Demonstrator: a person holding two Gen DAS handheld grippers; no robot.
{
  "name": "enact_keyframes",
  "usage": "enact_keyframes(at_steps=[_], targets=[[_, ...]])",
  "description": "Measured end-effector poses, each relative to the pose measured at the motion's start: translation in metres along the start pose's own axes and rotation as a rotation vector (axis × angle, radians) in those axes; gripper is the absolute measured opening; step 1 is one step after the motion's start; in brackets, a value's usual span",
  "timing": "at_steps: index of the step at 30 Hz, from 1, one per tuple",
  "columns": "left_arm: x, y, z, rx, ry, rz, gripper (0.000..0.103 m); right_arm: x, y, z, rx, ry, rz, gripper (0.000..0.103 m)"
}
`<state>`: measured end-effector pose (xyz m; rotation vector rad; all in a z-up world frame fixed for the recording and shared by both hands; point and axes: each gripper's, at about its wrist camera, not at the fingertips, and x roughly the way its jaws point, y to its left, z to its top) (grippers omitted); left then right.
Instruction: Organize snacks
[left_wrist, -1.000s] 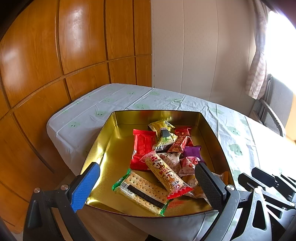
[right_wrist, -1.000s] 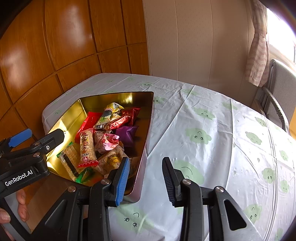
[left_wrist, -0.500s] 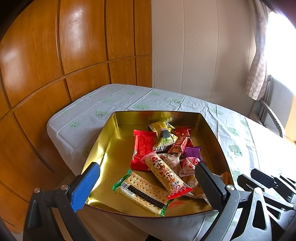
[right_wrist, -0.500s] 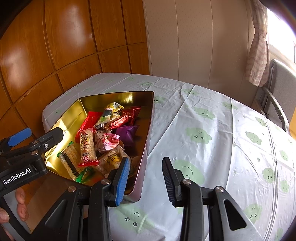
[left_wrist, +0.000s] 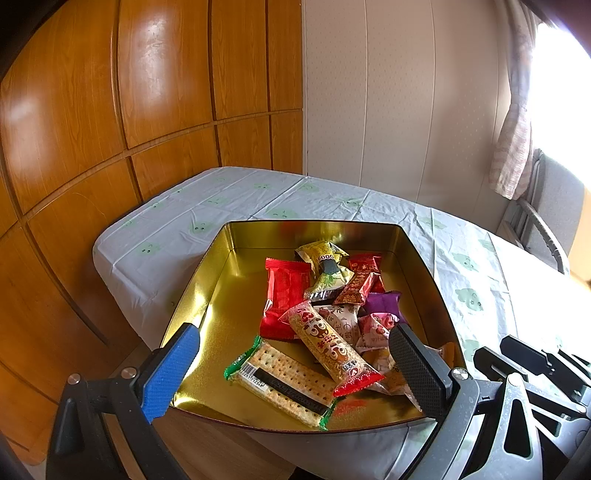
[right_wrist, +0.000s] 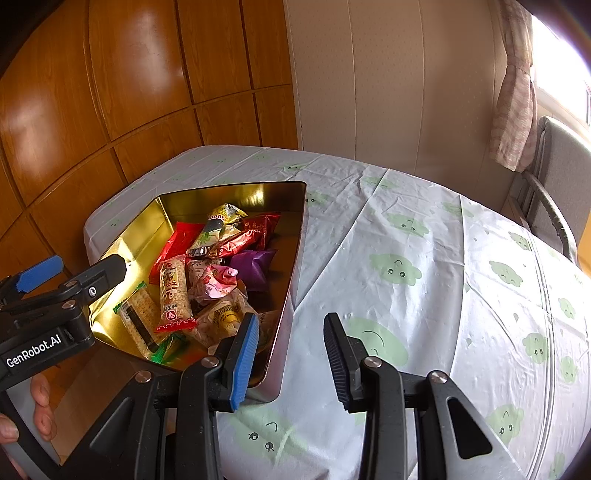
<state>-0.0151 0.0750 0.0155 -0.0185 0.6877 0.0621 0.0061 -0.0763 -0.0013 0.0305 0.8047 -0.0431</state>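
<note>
White tablecloth (right_wrist: 406, 229) with little green cartoon faces covers the whole table, and wood panelling (left_wrist: 110, 110) runs along the wall behind it. Sitting at the near left corner of the table is a gold tin tray (left_wrist: 229, 295), its front edge poking out a bit past the table edge.

All the snacks are piled in the tray's right half; the left half is just bare shiny gold. Biggest one is a flat red packet (left_wrist: 284, 295) lying toward the middle. In front of it there's a cracker pack (left_wrist: 284, 384) with green ends, and a long rice-bar wrapper (left_wrist: 328, 347) with red ends resting across it. Further back: a purple packet (left_wrist: 384, 302), a yellow-green packet (left_wrist: 325, 258) and a small dark red packet (left_wrist: 360, 284), all jumbled together and touching.

Left gripper (left_wrist: 295, 369) is spread wide, holding nothing, hovering at the tray's near edge with fingers framing the cracker pack. Right gripper (right_wrist: 290, 354) is also parted and empty, straddling the tray's right wall (right_wrist: 291, 295), the blue finger (right_wrist: 243, 354) on the tray side, the black finger (right_wrist: 338, 362) over the cloth.
</note>
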Motion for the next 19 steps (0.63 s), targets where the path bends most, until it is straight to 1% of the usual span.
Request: enact_keyframes(at_steps=[13, 17, 19], targets=[[0.000, -0.002, 0.000, -0.001, -0.003, -0.010, 0.103, 0.000, -0.007, -0.002, 0.013, 0.000, -0.009, 0.037], [0.001, -0.006, 0.001, 0.021, -0.012, -0.036, 0.102, -0.004, -0.026, -0.001, 0.059, -0.009, -0.020, 0.037], [0.002, -0.006, 0.001, 0.024, -0.010, -0.039, 0.101, -0.007, -0.050, -0.001, 0.108, -0.012, -0.055, 0.037]])
